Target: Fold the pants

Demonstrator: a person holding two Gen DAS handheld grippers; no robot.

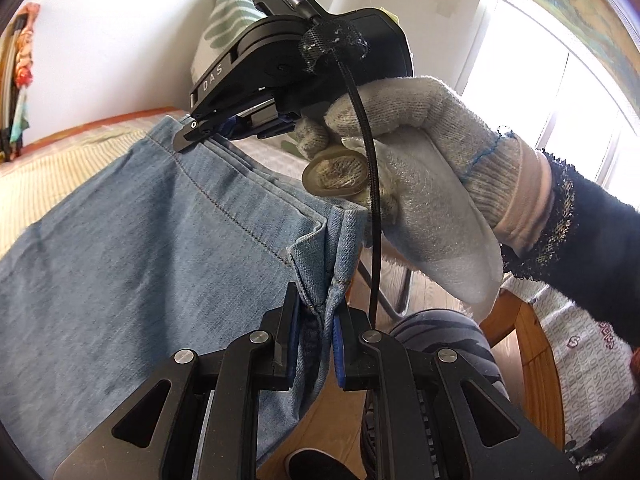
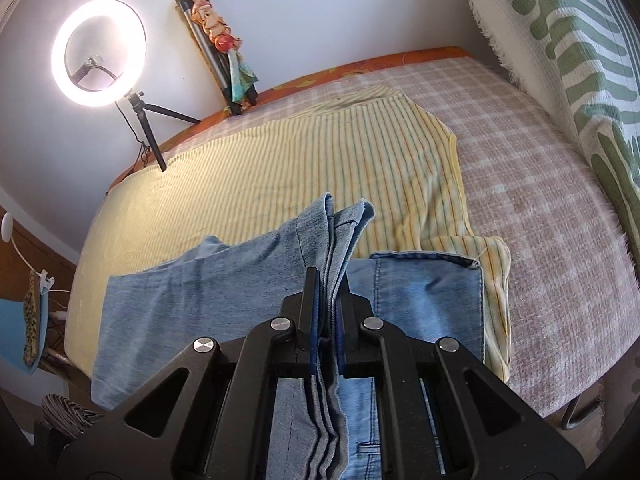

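Both views are bright and mostly sharp, with strong fisheye bending and dark vignetted corners. In the left wrist view, daylight floods in through the window (image 1: 532, 92), blown out to pure white and washing the wall beside it, while the gripper body in front of it reads as a near silhouette. In the right wrist view, a ring light (image 2: 98, 52) glares white with a soft halo, lighting the bed (image 2: 540, 208) evenly with faint shadows.

Denim of the pants (image 2: 192, 300) runs out of frame at the lower edge in both views; the right hand-held gripper (image 1: 188, 138) hides the hem it bites, and a dark sleeve (image 1: 592, 232) is cropped at the right edge.
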